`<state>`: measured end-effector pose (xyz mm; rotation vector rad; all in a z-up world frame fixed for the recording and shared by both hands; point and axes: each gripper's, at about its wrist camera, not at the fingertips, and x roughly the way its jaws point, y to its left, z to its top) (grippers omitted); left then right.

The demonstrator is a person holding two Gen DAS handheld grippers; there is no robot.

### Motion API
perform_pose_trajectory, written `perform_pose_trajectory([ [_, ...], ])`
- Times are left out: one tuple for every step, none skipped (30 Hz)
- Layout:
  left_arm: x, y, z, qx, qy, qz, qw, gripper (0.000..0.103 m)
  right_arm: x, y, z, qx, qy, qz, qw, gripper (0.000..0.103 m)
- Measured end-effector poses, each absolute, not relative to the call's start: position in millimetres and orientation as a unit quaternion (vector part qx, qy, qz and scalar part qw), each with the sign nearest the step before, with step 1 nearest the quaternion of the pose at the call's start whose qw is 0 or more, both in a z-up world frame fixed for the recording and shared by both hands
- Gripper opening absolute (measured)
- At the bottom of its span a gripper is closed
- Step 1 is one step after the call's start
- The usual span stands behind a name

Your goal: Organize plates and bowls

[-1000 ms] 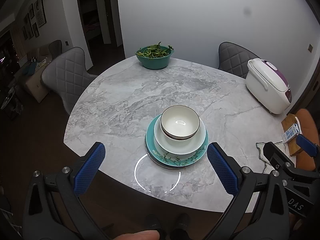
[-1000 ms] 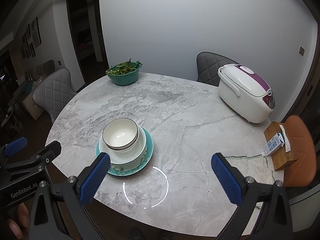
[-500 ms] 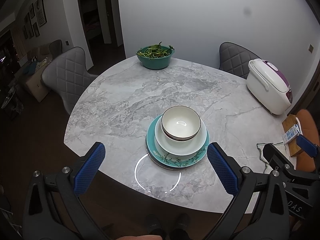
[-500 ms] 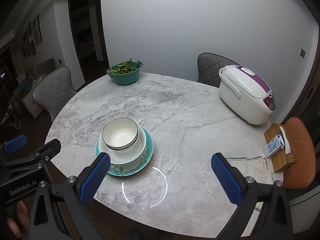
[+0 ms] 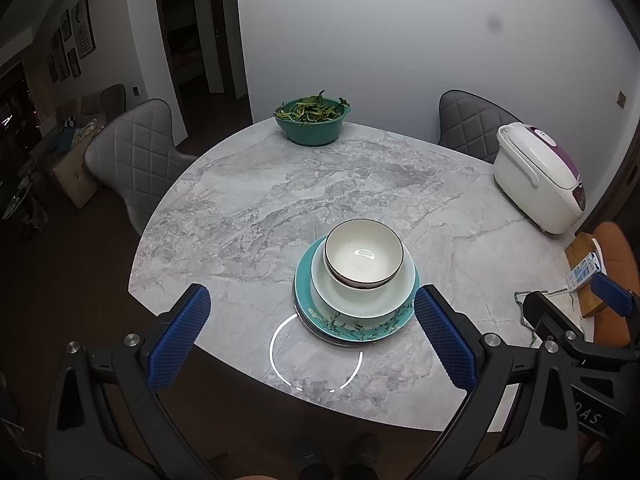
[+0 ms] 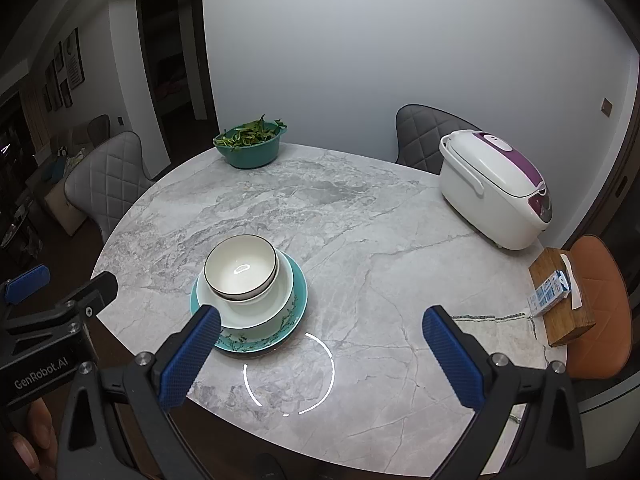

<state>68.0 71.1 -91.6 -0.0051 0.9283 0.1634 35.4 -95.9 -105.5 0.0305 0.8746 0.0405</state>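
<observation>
We hold both grippers above the near edge of the round marble table (image 5: 248, 200), neither touching anything. Our left gripper (image 5: 316, 336) has its blue pads spread wide with nothing between them, and our right gripper (image 6: 320, 356) is spread just as wide and also carries nothing.

The dishes stand in one stack near our side of the table. A teal floral plate (image 5: 352, 330) lies at the bottom on the marble (a dark rim shows beneath its near edge, though we cannot tell what that is). On the plate sits a wide white bowl (image 5: 360, 300), and nested in that, shifted toward the far side, is a smaller dark-rimmed bowl (image 5: 362, 256).

From the left wrist view the stack sits ahead of the gap between the pads, toward the right pad; from the right wrist view it lies just behind the left pad.

Across the table a teal bowl of greens (image 6: 250, 144) stands at the far edge, and a white and purple rice cooker (image 6: 494, 192) sits at the right, both well apart from the stack.
</observation>
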Motion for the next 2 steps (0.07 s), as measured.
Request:
perform_pose_trajectory([
  [67.7, 70.7, -91.6, -0.003, 0.447, 0.079, 0.891, 0.103, 34.6, -96.1, -106.0, 0.016, 0.424, 0.021, 0.905, 0.103],
  [68.4, 70.4, -92.0, -0.002, 0.447, 0.079, 0.891, 0.103, 33.2, -96.2, -106.2, 0.016, 0.425, 0.021, 0.905, 0.103],
])
